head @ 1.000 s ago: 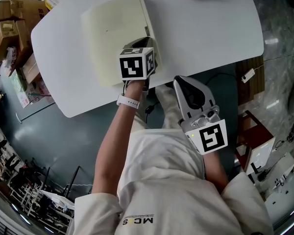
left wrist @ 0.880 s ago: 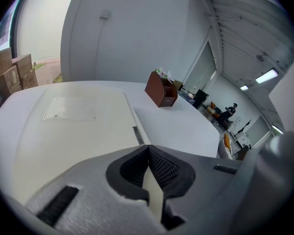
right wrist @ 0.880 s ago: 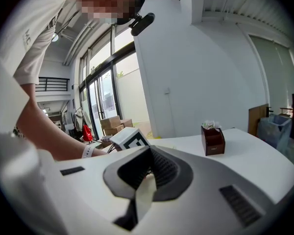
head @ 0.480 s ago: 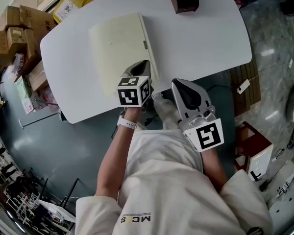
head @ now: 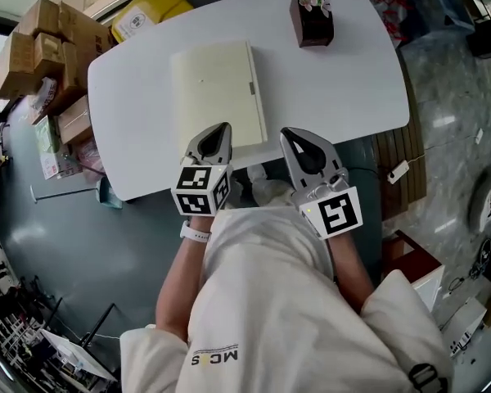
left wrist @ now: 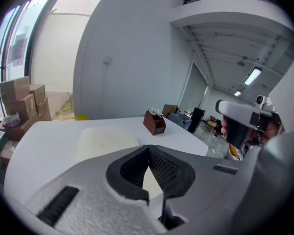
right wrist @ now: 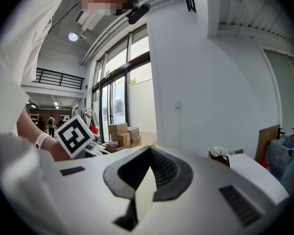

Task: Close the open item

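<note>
The left gripper was fully closed. In its own view the two dark ribbed pads met at the tip with nothing caught between them, leaving only the usual hollow behind the contact point. The right gripper looked the same in its view: tips together and nothing in its grasp.

From the head view, both grippers were held side by side in front of the person's white shirt and pointed toward the desk. The left one's tip appeared over the near edge of the cream book, and the right one's tip lay over the desk's near edge, just to the right of the book. In the left gripper view the book lay on the desk beyond the closed tip, apart from it, so neither gripper was touching the book.

The book lay flat and closed on the white desk, its cover down and a small clasp showing on its right edge. A brown box with something pale sticking out of its top stood toward the far right of the desk, well apart from the book. Cardboard boxes and a yellow package sat on the floor beyond the desk's far left edge.
</note>
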Tool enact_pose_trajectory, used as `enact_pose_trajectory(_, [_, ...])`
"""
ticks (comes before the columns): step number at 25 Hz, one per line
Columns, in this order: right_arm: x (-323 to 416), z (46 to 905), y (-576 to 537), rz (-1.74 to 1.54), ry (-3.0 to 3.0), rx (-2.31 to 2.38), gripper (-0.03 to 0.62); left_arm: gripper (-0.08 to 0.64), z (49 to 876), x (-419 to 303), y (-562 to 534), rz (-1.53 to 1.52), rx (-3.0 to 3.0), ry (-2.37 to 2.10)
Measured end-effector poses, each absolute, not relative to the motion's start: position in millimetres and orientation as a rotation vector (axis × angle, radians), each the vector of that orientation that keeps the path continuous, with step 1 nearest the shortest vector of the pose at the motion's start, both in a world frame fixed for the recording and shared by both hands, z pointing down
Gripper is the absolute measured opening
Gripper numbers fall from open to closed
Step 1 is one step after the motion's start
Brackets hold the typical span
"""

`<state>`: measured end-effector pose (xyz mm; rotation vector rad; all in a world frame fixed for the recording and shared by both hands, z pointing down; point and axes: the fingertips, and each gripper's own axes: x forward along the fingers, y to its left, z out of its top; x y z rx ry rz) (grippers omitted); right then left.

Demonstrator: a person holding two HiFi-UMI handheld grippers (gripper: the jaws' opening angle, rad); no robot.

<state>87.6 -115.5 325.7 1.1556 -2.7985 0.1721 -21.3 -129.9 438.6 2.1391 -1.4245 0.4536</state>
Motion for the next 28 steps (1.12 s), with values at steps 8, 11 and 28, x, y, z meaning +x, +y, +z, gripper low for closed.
enact_pose_trajectory(8, [60.3, 302.4, -120.1, 0.054, -2.834, 1.030, 0.014, 0.025, 344.5, -57.2, -108.3, 0.349, 2.259, -1.683])
enact_pose_trajectory(11, [50.8, 298.1, -123.9, -0.002, -2.831, 0.975, 0.014, 0.025, 319.0, -70.0, -94.0, 0.307, 2.275, -1.774])
enact_pose_trajectory(28, [4.7, 292.4, -115.9, -0.092, -2.866, 0.812, 0.014, 0.025, 304.4, -152.4, -21.4, 0.127, 2.070, -2.097])
